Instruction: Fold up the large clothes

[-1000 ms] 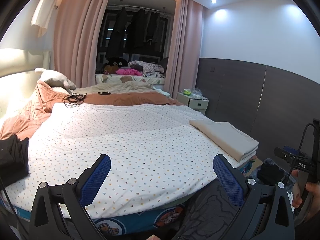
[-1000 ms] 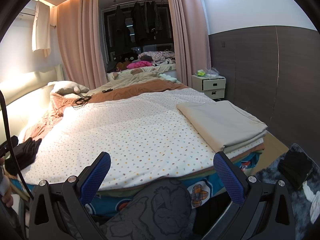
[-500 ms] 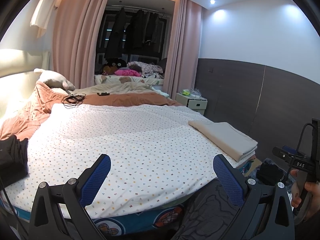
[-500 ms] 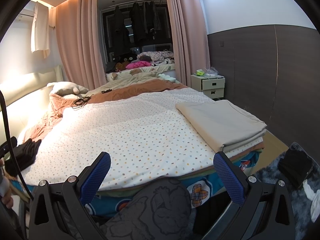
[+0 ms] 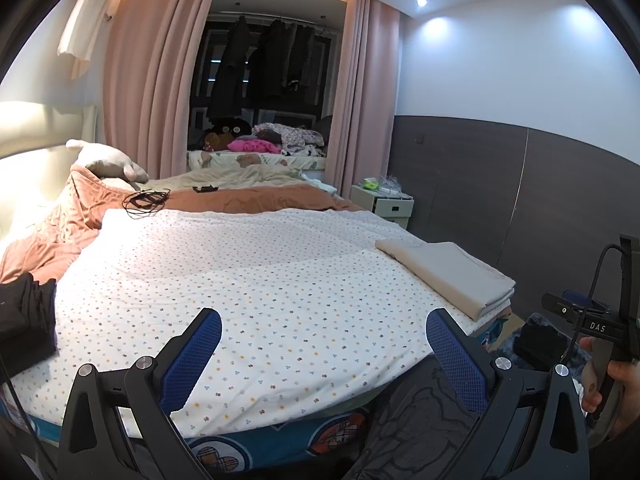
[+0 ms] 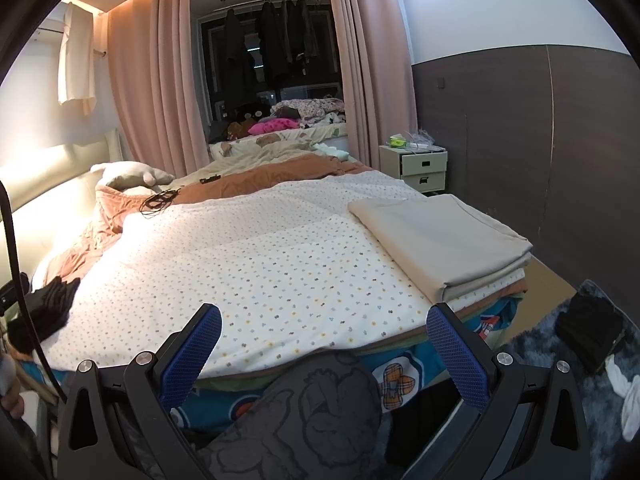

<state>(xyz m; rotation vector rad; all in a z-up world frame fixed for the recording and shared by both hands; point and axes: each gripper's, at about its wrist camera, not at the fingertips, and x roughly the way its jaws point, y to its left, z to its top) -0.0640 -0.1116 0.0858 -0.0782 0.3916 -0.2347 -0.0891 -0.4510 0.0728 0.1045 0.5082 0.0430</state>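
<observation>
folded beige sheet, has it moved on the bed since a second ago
No. The folded beige sheet still lies at the same corner of the dotted quilt, same edges lined up; slight image shifts come from the cameras drifting.

Both tools [image 5: 323, 354] [image 6: 323, 350] wide apart, empty

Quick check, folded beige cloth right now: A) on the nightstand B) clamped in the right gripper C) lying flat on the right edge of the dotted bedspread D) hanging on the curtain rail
C: the folded beige cloth lies flat on the dotted bedspread near its right edge, and both the left gripper and right gripper are open and empty.
</observation>
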